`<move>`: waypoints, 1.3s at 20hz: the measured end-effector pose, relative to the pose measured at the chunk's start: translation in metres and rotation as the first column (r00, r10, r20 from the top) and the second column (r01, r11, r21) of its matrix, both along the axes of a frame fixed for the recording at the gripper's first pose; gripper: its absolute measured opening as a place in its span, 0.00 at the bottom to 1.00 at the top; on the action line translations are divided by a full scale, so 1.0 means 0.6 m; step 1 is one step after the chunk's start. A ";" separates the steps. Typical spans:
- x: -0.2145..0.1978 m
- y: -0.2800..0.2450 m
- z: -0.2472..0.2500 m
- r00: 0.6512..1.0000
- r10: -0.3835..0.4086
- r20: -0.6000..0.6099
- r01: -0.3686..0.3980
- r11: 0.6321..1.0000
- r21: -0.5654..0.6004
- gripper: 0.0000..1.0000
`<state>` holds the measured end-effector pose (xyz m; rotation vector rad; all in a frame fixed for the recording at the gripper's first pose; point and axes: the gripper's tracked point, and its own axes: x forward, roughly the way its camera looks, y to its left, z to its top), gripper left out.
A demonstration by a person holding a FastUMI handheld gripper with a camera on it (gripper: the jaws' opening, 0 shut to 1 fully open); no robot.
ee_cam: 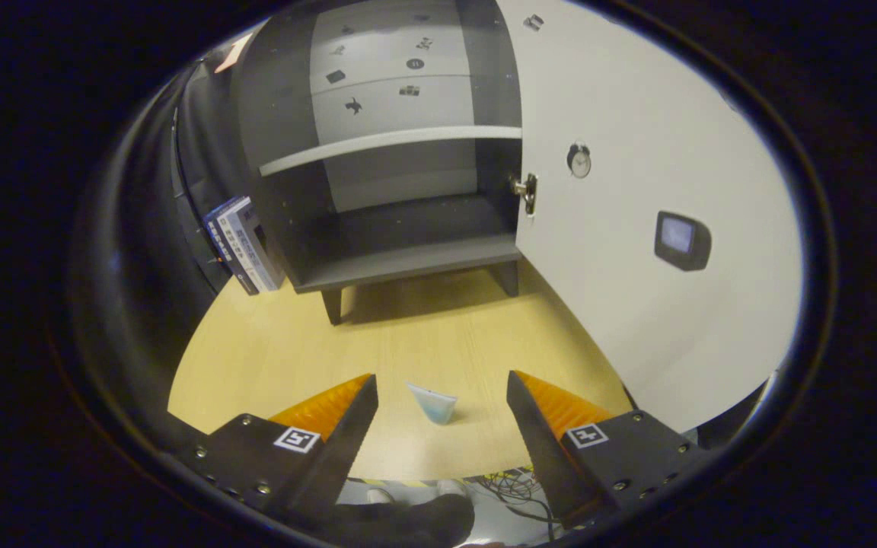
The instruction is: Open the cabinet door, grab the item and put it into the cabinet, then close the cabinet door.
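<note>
**Door open, item not yet taken**

The cabinet (400, 190) is seen standing on short legs at the far side of the wooden table (271, 358), and its interior is fully exposed: an upper shelf (389, 142) and a bare lower floor are shown, with nothing stored on either. The cabinet door (636, 228) is swung wide toward the gripper's right, hung on a hinge (526, 190) at the cabinet's right wall, so the opening step is judged done and a free path into the lower compartment is left. Several books (244, 243) are stood upright against the cabinet's left outer wall, clear of the opening.

The gripper (442, 396) is held low over the near edge of the table, its fingers spread well apart and pressing on nothing. That spread is judged to be kept so the item can be straddled.

The item (432, 402), a small pale blue wedge-shaped piece, is found lying on the table between the two fingertips, apart from both and well short of the cabinet. A forward, lowering approach is judged to be needed before the fingers are brought together; being small and light, it could be nudged aside.
</note>
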<state>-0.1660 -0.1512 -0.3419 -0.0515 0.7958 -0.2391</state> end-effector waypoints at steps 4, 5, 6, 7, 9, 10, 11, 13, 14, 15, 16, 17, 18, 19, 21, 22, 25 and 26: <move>0.001 -0.007 -0.077 0.997 -0.022 -0.073 0.025 0.999 0.032 1.00; 0.006 -0.006 -0.093 0.996 -0.022 -0.086 0.026 0.999 0.044 1.00; 0.011 -0.006 -0.109 0.995 -0.023 -0.099 0.029 0.998 0.054 1.00; 0.018 -0.005 -0.123 0.994 -0.026 -0.107 0.033 0.998 0.060 1.00; 0.029 -0.007 -0.152 0.991 -0.040 -0.125 0.048 0.996 0.069 1.00; 0.034 -0.009 -0.163 0.990 -0.048 -0.133 0.057 0.996 0.072 1.00; 0.040 -0.009 -0.173 0.989 -0.049 -0.140 0.060 0.995 0.081 1.00; 0.049 -0.009 -0.192 0.986 -0.048 -0.157 0.064 0.993 0.096 1.00; 0.050 -0.007 -0.198 0.985 -0.048 -0.166 0.065 0.993 0.098 1.00; 0.050 -0.011 -0.206 0.982 -0.054 -0.178 0.071 0.993 0.090 0.90; 0.046 -0.013 -0.212 0.980 -0.057 -0.191 0.074 0.994 0.084 0.81; 0.044 -0.017 -0.216 0.978 -0.061 -0.199 0.078 0.994 0.080 0.71; 0.044 -0.015 -0.222 0.977 -0.058 -0.206 0.079 0.993 0.092 0.63; 0.045 -0.017 -0.217 0.974 -0.060 -0.217 0.080 0.993 0.085 0.62; 0.044 -0.017 -0.229 0.973 -0.054 -0.225 0.075 0.993 0.089 0.49; 0.045 -0.016 -0.226 0.973 -0.042 -0.227 0.062 0.995 0.082 0.49; 0.045 -0.016 -0.229 0.968 -0.017 -0.249 0.032 0.998 0.057 0.40; 0.043 -0.013 -0.226 0.967 -0.008 -0.253 0.024 0.998 0.060 0.40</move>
